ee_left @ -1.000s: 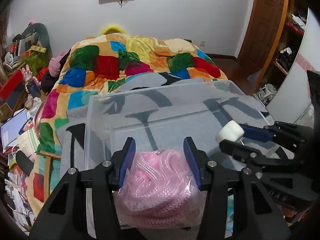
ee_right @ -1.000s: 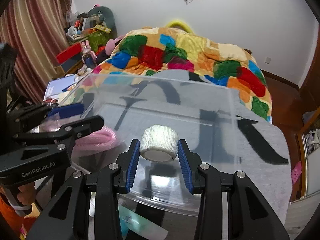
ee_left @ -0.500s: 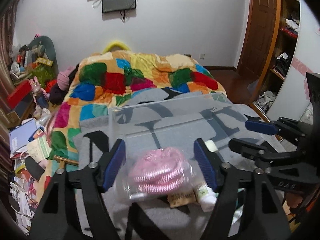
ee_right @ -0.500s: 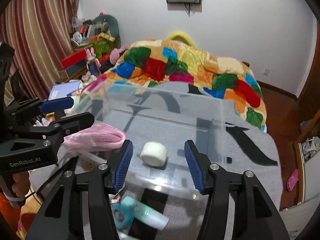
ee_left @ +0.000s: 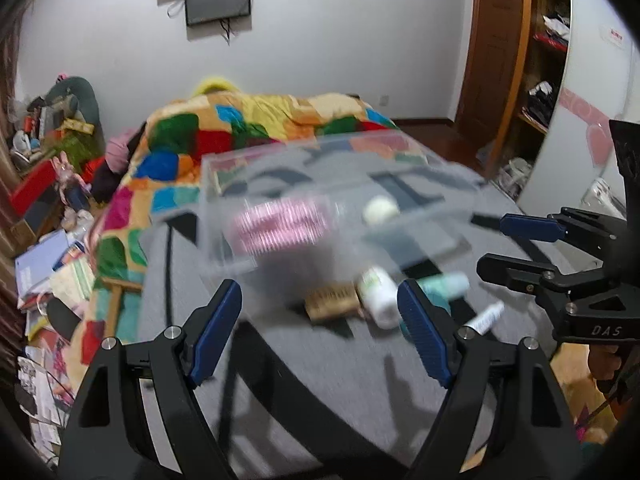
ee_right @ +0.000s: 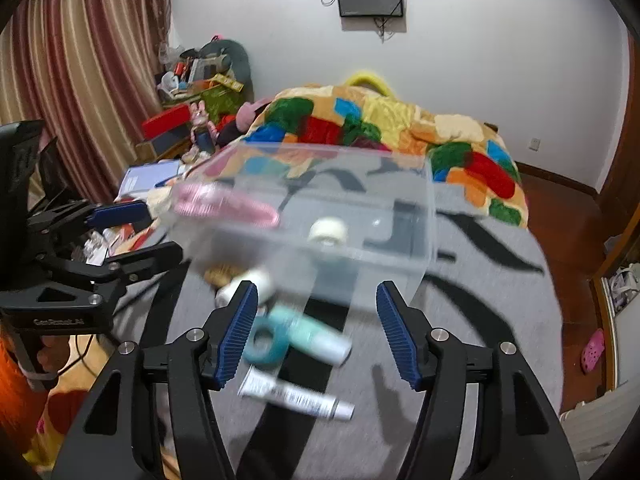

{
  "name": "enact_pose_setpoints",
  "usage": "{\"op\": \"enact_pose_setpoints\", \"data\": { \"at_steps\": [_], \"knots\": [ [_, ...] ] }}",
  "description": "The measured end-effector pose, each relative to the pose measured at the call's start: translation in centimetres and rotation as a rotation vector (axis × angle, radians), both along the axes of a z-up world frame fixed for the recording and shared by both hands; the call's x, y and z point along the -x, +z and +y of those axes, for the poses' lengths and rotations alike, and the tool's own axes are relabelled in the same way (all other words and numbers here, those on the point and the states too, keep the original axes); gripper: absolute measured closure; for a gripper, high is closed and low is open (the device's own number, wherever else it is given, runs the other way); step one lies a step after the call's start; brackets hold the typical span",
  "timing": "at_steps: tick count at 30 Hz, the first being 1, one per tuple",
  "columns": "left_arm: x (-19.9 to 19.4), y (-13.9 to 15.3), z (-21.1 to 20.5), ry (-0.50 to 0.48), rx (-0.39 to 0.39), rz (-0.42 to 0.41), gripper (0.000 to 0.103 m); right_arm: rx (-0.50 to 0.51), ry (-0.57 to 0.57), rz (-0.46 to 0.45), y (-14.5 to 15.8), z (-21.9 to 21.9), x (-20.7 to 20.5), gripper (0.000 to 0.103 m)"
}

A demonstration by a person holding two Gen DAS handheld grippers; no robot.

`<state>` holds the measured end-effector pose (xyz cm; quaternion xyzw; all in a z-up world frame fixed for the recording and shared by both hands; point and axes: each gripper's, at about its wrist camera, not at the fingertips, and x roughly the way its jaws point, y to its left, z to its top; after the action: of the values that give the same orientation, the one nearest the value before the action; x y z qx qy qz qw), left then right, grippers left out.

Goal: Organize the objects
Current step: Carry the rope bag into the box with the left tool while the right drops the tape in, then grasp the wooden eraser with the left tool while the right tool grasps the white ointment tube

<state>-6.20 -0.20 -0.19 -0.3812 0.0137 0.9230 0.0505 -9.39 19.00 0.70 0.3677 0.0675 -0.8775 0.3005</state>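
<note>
Left wrist view first: my left tongs (ee_left: 320, 328) gape wide, holding nothing, because the pink rope coil (ee_left: 280, 224) already lies in the clear bin (ee_left: 224, 160) ahead of them. My right tongs (ee_right: 316, 332) are spread just as wide and empty; the white tape roll (ee_right: 327, 232) sits in the bin beyond, while the teal tube (ee_right: 316, 334) and white tube (ee_right: 296, 398) lie between the fingers, unsorted.
</note>
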Motion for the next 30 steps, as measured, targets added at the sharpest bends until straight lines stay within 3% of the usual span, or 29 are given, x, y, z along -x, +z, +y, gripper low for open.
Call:
{"op": "enact_pose_setpoints", "data": {
  "at_steps": [6,14,21,24,28,30],
  "knots": [
    [-0.4,-3.1,0.8,-0.002,0.023,-0.048,0.023,-0.029,0.017,-0.041,-3.2,-0.1,-2.1,0.037],
    [2.4,-5.0,-0.5,0.071,0.001,-0.111,0.027,-0.017,-0.019,-0.096,-5.8,0.3,-2.4,0.022],
    [4.1,-5.9,0.0,0.080,-0.032,-0.137,0.027,-0.076,-0.024,-0.082,-7.2,-0.9,-2.6,0.021],
    [3.9,-5.9,0.2,0.077,-0.054,-0.136,0.035,-0.077,-0.029,-0.068,-7.3,-0.8,-2.7,0.022],
    [3.8,-5.8,0.6,0.076,-0.053,-0.123,0.039,-0.075,-0.020,-0.048,-7.2,-0.5,-3.1,0.026],
    [4.1,-5.8,0.7,0.062,-0.069,-0.129,0.044,-0.070,-0.017,-0.039,-7.0,-0.3,-3.4,0.034]
  ]
}}
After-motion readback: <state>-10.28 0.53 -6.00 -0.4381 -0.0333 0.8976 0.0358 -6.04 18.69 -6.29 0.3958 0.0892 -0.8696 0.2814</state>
